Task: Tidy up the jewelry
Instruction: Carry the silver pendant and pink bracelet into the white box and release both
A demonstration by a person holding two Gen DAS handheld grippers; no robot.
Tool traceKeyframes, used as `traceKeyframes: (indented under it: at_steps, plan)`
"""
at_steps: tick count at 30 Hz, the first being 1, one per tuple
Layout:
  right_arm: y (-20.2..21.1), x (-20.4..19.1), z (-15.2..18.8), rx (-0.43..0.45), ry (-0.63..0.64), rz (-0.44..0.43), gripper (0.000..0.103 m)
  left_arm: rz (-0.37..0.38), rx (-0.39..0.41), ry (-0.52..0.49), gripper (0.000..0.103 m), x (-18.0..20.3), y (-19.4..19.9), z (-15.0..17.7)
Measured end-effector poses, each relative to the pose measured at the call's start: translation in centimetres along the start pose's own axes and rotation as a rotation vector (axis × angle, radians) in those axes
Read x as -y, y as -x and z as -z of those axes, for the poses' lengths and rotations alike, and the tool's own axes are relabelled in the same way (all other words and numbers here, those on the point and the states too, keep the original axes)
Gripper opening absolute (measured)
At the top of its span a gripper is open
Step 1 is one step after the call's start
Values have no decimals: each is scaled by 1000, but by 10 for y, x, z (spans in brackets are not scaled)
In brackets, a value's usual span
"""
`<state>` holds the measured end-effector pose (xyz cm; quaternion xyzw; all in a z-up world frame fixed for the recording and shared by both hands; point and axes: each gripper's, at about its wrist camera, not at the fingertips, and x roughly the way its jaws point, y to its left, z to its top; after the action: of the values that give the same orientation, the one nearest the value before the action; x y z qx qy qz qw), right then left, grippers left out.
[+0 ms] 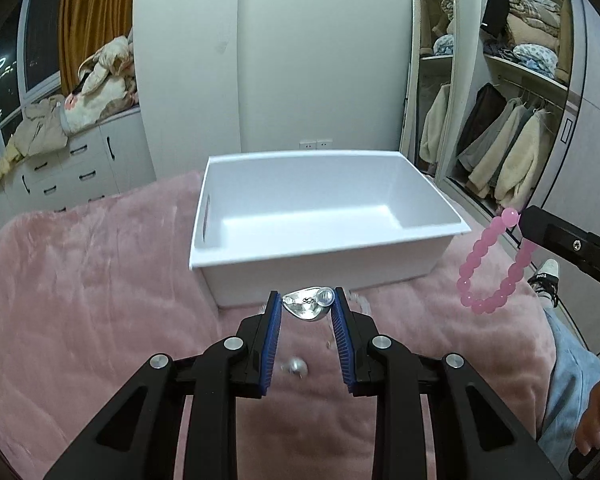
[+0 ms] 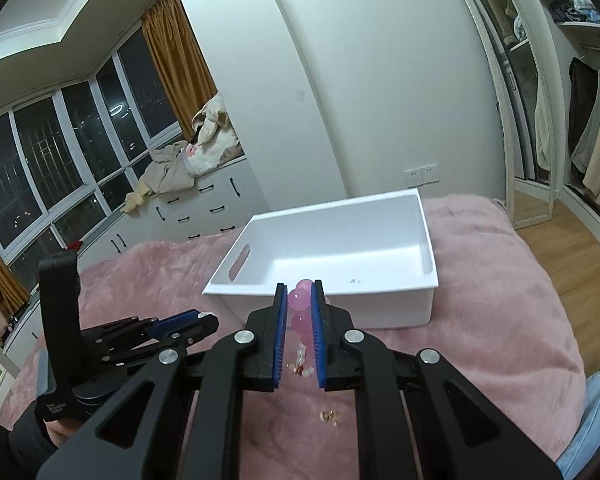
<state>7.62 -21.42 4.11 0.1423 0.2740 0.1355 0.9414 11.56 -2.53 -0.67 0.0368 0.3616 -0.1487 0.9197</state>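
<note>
In the left wrist view my left gripper [image 1: 307, 296] is shut on a shiny silver ornament [image 1: 302, 309] with a clear bead, held above the pink blanket just in front of the white bin [image 1: 320, 276]. At the right, my right gripper [image 1: 529, 221] holds a pink bead bracelet [image 1: 488, 276], which dangles in a loop beside the bin. In the right wrist view the right gripper [image 2: 299, 286] is shut on the pink bracelet [image 2: 298, 300], near the bin's [image 2: 380, 308] front wall. The left gripper [image 2: 202, 318] sits lower left. The bin looks almost bare inside.
A blurred silver piece [image 1: 296, 366] lies on the pink blanket [image 1: 100, 300] under my left fingers. Small gold bits [image 2: 329, 417] and pale beads [image 2: 302, 362] lie under the right gripper. A person's jeans leg [image 1: 568, 364] is at the right. Drawers, mirror and wardrobe stand beyond.
</note>
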Motion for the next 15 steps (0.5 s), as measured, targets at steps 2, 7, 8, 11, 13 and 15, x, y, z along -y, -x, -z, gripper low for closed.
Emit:
traceKeyframes:
  at_steps: [2,7,8,11,13,15]
  plan:
    - [-4,1,-7,6,0,2,12,-4,9,-9,30,1,-1,-7]
    - [-15,5,-22,19,9,16,12,-20,26,-49,30,5,-10,-28]
    - [-17,6,-24,19,9,19,12,-18,26,-50,30,5,-13,-32]
    - [-27,10,-32,16,14,39,12,-20,27,-50,30,5,-21,-42]
    - [-34,14,-36,15,10,50,12,-20,29,-49,30,4,-26,-48]
    - [-43,18,-42,13,9,60,12,-29,33,-48,30,2,-35,-57]
